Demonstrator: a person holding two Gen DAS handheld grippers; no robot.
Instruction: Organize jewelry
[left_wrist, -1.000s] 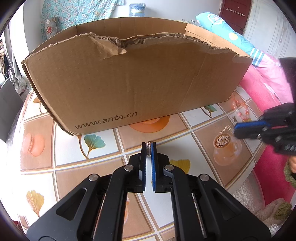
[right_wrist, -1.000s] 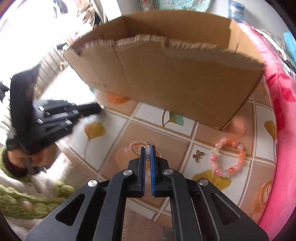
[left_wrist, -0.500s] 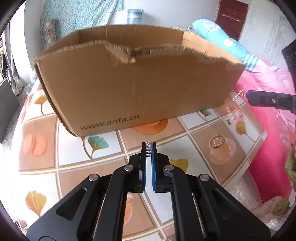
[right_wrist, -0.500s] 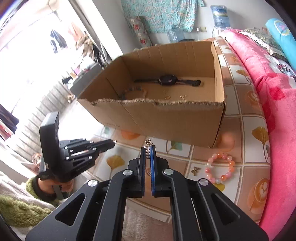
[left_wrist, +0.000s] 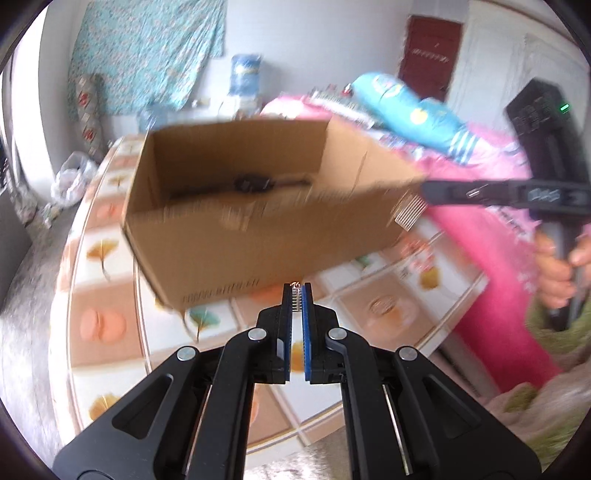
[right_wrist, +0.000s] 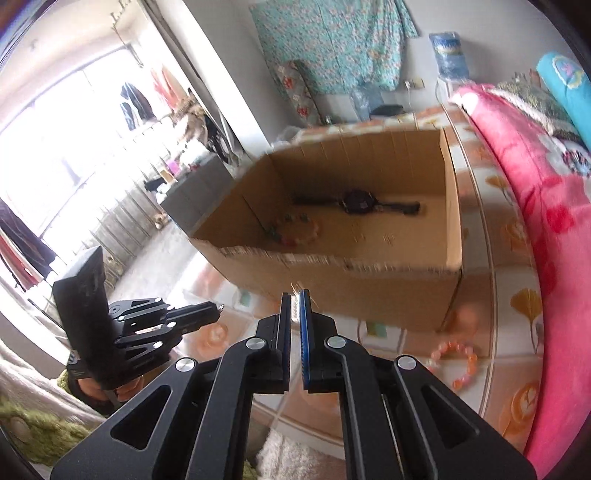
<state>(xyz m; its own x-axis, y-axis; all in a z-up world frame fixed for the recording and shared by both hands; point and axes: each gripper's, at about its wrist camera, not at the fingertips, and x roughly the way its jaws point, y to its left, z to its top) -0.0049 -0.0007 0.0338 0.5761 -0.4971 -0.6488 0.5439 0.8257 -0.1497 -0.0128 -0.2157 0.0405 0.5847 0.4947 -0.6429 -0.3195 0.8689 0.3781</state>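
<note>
cardboard box (left_wrist: 258, 251), print blurred; both tools (left_wrist: 296, 295) (right_wrist: 294, 301) closed on tiny jewelry

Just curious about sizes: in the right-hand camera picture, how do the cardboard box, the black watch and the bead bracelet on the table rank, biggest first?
1. Cardboard box, easily.
2. Black watch and bead bracelet: unsure. The bracelet lies nearer the camera.

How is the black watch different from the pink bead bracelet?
The black wristwatch lies inside the brown cardboard box; the pink-orange bead bracelet lies outside on the tiled tabletop. The watch is stretched out straight, while the bracelet makes a ring. The watch is dark; the bracelet is pale and bright.
</note>
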